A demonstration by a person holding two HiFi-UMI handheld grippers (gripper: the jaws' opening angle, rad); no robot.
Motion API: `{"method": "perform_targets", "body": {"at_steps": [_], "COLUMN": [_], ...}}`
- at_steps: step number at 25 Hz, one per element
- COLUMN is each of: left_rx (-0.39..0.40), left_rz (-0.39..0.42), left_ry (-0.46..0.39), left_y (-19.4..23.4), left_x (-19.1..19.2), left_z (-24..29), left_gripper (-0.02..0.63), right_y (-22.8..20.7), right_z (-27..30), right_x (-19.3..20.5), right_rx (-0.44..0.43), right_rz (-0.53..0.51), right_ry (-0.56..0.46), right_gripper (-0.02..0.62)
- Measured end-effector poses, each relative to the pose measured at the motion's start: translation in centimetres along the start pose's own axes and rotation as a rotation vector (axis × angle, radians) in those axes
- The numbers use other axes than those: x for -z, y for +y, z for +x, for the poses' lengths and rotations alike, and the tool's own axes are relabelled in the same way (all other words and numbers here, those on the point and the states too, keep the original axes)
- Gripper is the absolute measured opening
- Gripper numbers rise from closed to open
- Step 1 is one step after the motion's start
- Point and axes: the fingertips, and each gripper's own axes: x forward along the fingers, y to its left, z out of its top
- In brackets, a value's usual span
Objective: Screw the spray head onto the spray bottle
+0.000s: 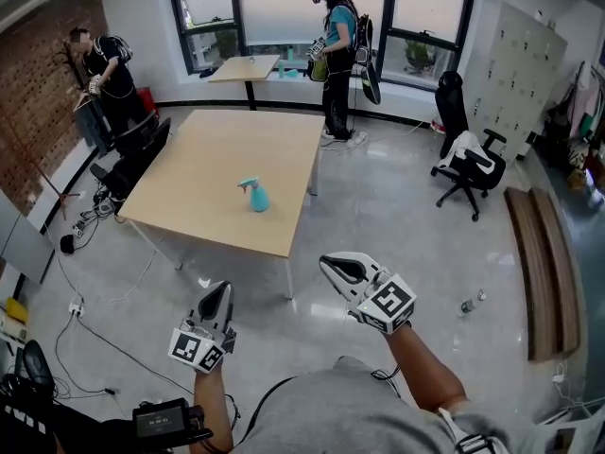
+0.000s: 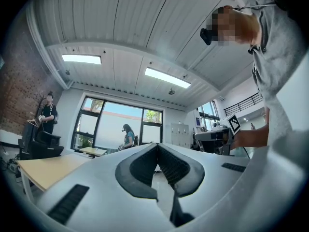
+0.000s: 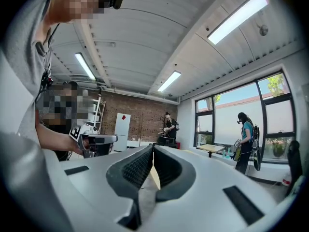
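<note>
The wide square surface (image 1: 217,183) is pale wood, matt and smooth. On it, the small teal spray bottle (image 1: 255,197) looks plastic. The left tongs (image 1: 219,293) and right tongs (image 1: 334,266) have smooth light-grey plastic shells and black ribbed pads (image 2: 140,166). The grey floor (image 1: 397,225) is polished and shiny. The far-left brick wall (image 1: 33,93) is rough.

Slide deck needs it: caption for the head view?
Shut, empty left gripper and right gripper short of a table bearing a teal spray bottle.
</note>
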Motion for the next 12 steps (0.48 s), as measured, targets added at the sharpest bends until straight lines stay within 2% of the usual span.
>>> {"method": "perform_targets", "body": {"at_steps": [12], "left_rx": [-0.015], "left_rz": [-0.025], "left_ry": [0.022], "left_y": [4.8], "left_x": [1.6], "left_z": [3.8], "left_gripper": [0.006], "right_y": [-4.4], "right_z": [5.5], "right_x": [1.3], "right_rx": [-0.022], "right_rz": [0.029], "right_ry": [0.025], "right_gripper": [0.006]}}
